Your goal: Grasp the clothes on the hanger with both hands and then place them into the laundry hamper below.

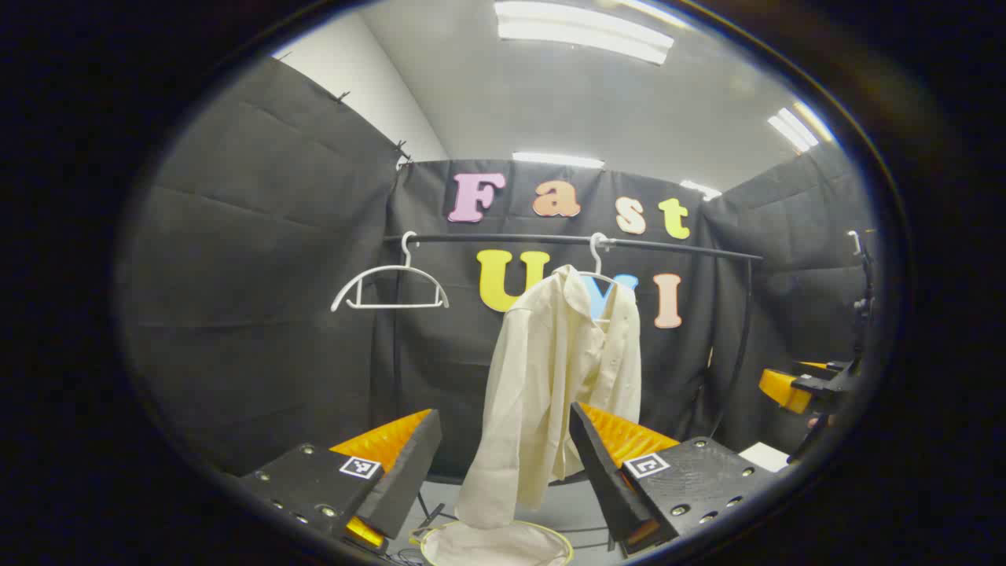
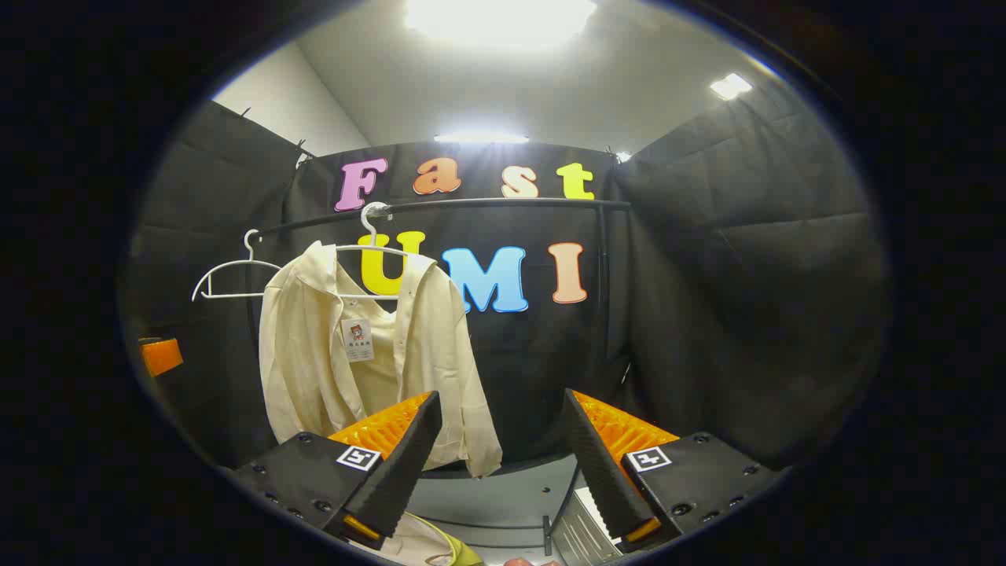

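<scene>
A cream shirt hangs from a white hanger on the black rail; the right gripper view shows the same shirt on its hanger to the left. Below it sits the laundry hamper with a yellow rim and pale lining; the hamper's edge also peeks in at the bottom of the right gripper view. My left gripper is open, short of the shirt, which shows between its fingers. My right gripper is open, to the right of the shirt. Far right, the right gripper is also visible.
An empty white hanger hangs farther left on the rail, also seen as an empty hanger. A black upright post holds the rail's right end. A metal rack base stands on the grey floor.
</scene>
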